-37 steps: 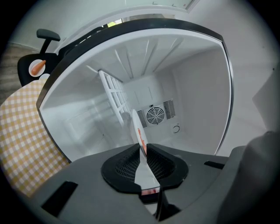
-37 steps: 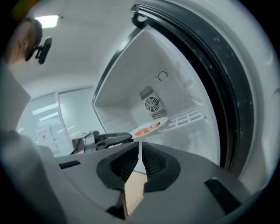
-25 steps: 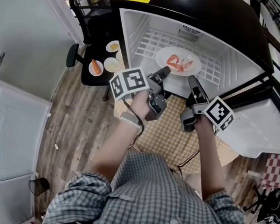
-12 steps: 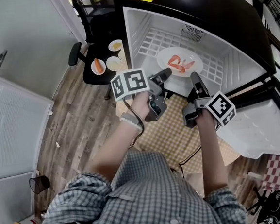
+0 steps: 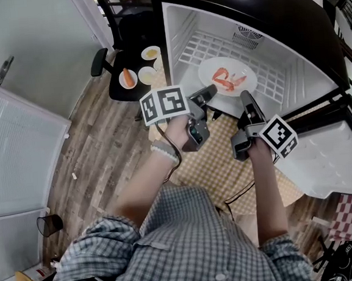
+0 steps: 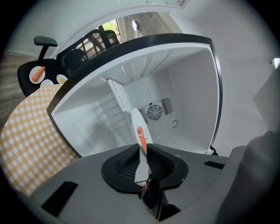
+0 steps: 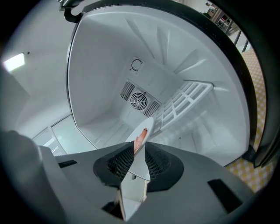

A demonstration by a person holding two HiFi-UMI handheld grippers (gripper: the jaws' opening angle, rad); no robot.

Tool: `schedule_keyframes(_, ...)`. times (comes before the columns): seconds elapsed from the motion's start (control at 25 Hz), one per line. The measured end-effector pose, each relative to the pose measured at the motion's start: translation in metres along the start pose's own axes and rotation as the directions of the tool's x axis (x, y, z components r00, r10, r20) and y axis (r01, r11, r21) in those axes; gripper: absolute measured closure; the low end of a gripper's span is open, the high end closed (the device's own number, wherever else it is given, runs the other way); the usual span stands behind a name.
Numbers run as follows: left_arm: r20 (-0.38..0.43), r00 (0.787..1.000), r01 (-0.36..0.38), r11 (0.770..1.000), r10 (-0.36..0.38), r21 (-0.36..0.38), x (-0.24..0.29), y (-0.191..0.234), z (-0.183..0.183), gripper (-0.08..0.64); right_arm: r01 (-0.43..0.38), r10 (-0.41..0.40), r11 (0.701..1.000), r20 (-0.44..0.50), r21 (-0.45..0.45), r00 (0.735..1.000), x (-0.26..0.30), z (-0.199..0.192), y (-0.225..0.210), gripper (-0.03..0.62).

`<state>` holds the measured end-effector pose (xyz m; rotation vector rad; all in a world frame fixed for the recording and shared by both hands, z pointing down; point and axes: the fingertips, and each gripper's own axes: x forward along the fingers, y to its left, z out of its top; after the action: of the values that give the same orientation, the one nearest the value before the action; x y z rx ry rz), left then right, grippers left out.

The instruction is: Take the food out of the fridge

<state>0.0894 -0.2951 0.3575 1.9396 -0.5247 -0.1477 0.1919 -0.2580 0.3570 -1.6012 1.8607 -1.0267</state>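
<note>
In the head view the fridge [image 5: 296,80] stands open with a white plate [image 5: 247,75] of reddish food [image 5: 222,77] lying on its wire shelf [image 5: 201,49], towards the near edge. The left hand-held gripper [image 5: 207,93] meets the plate's near-left rim and the right hand-held gripper [image 5: 246,100] meets its near rim, each carried in one of the person's hands. A yellow checked cloth [image 5: 217,157] lies below the fridge opening, and to the left a black office chair [image 5: 129,91] carries three small plates [image 5: 148,77], one holding an orange piece. In the left gripper view the plate [image 6: 135,120] shows edge-on and runs down into the narrow gap of the left hand-held gripper [image 6: 142,151], whose pads are closed on its rim; the food [image 6: 140,136] sits just past the jaws, with the round fan vent [image 6: 154,112] on the far wall. The chair [image 6: 26,81] and cloth [image 6: 26,135] show at the left. In the right gripper view the right hand-held gripper [image 7: 139,151] is likewise nearly closed, its pads clamped on the plate [image 7: 147,124] edge, with the food [image 7: 140,138] just beyond the fingertips, the fan vent [image 7: 138,100] behind and the wire shelf [image 7: 183,103] at the right.
</note>
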Motion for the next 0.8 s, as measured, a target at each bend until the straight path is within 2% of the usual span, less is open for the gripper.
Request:
schedule_keyframes(0.28, 0.022, 1.0, -0.012, 1.0, 0.012, 0.017, -0.022, 0.001, -0.009, 0.506, -0.044, 0.044, 0.999, -0.032, -0.007, 0.999, -0.01, -0.017, 0.011, 0.52)
schedule_keyframes(0.8, 0.049, 0.997, -0.055, 0.998, 0.053, 0.042, -0.057, 0.017, -0.033, 0.506, -0.032, 0.028, 0.999, -0.13, -0.026, 0.991, -0.026, -0.058, 0.009, 0.52)
